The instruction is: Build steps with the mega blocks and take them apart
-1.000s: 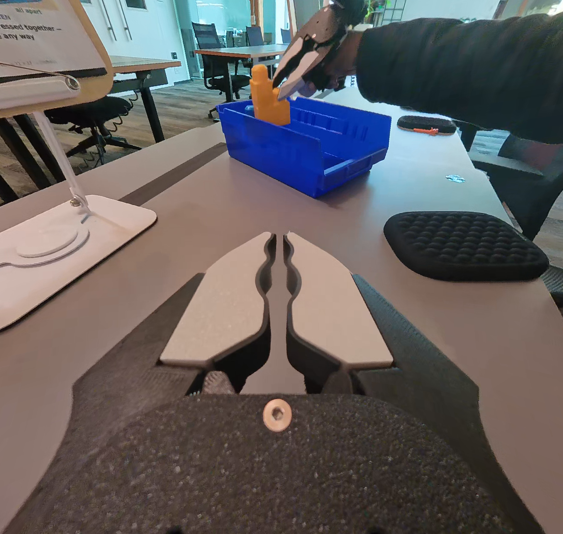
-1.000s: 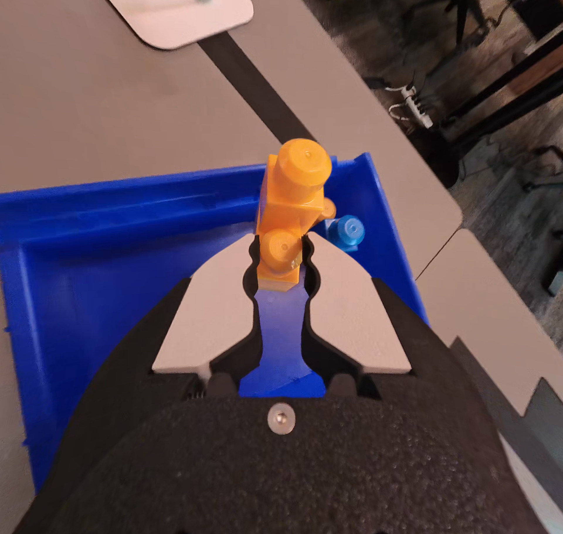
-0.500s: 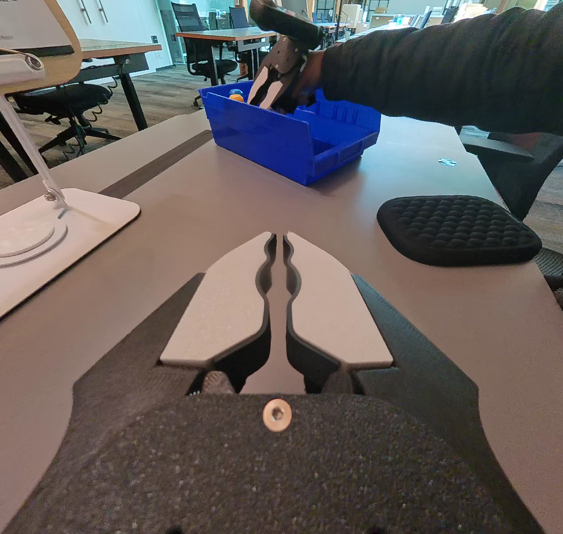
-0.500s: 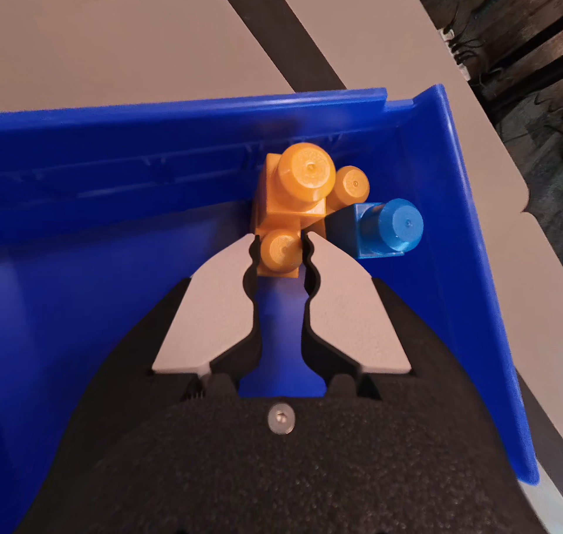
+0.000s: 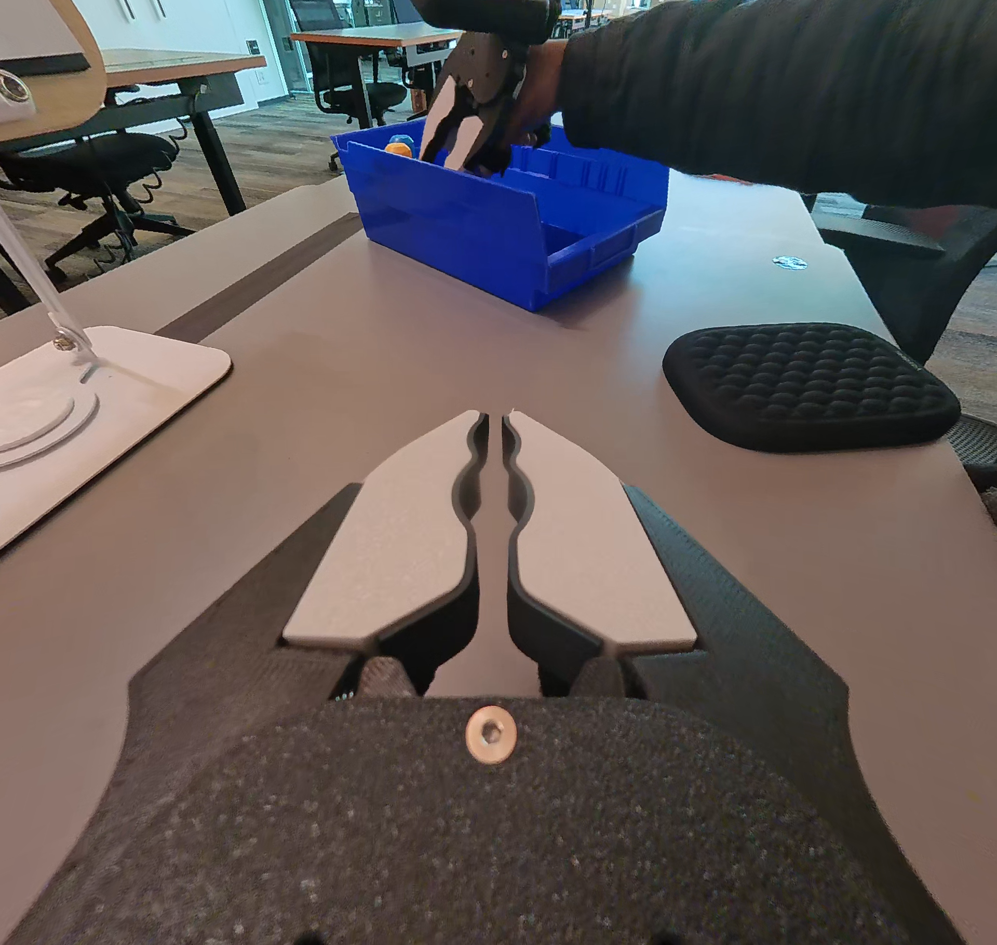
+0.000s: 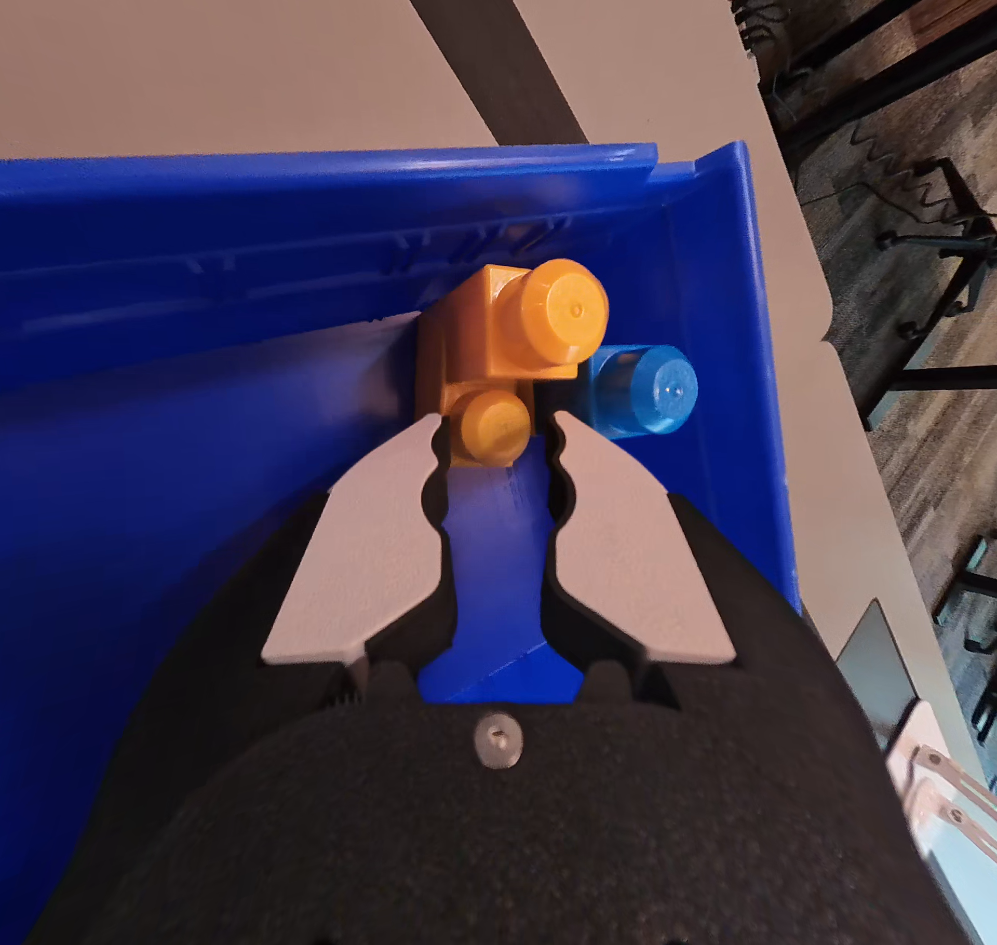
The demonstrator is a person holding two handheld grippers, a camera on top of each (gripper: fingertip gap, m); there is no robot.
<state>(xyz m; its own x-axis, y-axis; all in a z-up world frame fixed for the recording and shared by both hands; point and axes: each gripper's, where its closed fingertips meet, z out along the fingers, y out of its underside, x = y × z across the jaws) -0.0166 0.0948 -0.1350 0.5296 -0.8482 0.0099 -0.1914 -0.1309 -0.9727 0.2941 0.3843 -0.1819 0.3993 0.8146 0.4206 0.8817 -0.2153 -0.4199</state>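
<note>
In the far corner of the blue bin, an orange stepped block assembly is seen standing against the wall, with a blue block just beside it on the right. The right gripper is held over the bin, its jaws parted around the lower orange stud, with narrow gaps visible on both sides. The left gripper is kept low over the grey table, well apart from the bin, its jaws nearly together on nothing. A black textured pad and a white stand base are laid on the table. Office desks and chairs are seen beyond.
</note>
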